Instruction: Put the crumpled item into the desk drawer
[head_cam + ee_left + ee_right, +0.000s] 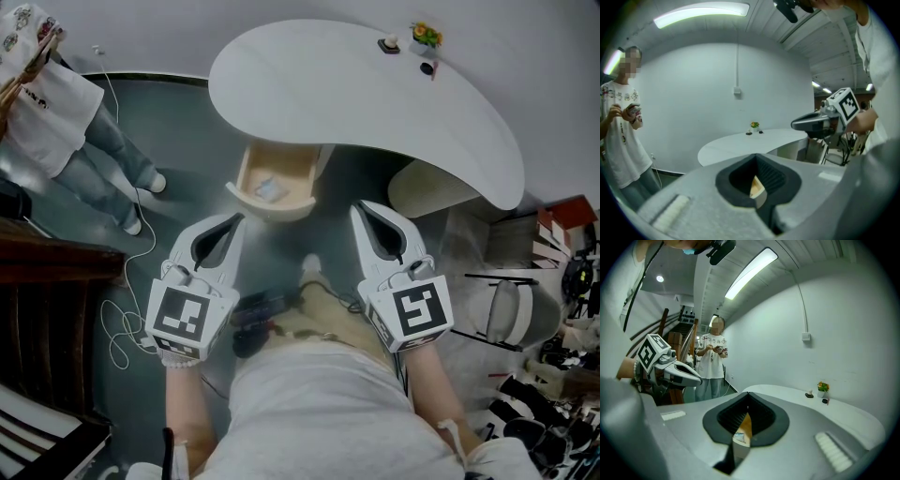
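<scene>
A light wooden drawer (246,183) stands pulled out from under the white curved desk (375,103). A small crumpled whitish item (270,189) lies inside it. My left gripper (236,217) hangs just in front of the drawer's left corner, shut and empty. My right gripper (361,208) is level with it to the right of the drawer, also shut and empty. In the left gripper view only a sliver of the drawer (757,187) shows between the closed jaws. In the right gripper view a similar sliver of the drawer (743,420) holds the crumpled item (739,436).
A person (56,112) stands at the left beside a white cable (127,309) on the floor. A small potted plant (427,36) and small dark objects sit on the desk's far end. A chair (511,314) and clutter fill the right; dark wooden furniture (47,309) is at the left.
</scene>
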A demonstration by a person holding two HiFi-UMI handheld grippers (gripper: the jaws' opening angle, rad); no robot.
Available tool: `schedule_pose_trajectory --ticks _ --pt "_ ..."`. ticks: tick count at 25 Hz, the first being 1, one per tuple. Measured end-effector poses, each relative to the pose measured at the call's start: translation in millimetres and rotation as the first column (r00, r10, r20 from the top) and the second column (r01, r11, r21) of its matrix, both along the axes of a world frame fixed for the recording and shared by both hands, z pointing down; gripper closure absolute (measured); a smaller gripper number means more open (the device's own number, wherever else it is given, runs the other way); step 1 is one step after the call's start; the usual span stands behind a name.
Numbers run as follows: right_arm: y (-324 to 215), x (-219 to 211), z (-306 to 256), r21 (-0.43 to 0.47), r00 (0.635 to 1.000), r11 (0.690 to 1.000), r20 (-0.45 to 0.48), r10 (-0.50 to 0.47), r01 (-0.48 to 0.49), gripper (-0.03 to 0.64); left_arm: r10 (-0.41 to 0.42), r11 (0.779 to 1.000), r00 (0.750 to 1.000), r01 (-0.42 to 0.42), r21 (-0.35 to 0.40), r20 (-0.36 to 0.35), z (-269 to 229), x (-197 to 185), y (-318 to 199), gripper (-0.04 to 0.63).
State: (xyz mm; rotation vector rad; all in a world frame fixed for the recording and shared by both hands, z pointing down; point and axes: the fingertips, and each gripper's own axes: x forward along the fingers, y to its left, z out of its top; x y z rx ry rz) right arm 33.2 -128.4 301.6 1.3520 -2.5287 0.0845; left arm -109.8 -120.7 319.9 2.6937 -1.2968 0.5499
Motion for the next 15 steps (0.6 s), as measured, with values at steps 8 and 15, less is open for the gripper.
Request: schedule_pose_trajectory --ticks 8,15 --pt "1.6 1.2 -0.5 0.004 1.0 1.0 -0.008 0.01 -0.01 0.615 0.016 1.0 1.0 -0.015 0.002 -0.002 -0.8 2.1 -0.6 0.598" --pt "2.3 2.9 -1.4 0.003 1.0 1.0 -0.004 0.024 -0.024 0.615 0.03 1.0 1.0 -0.03 0.002 -0.003 -0.9 4.4 -0.8 0.598"
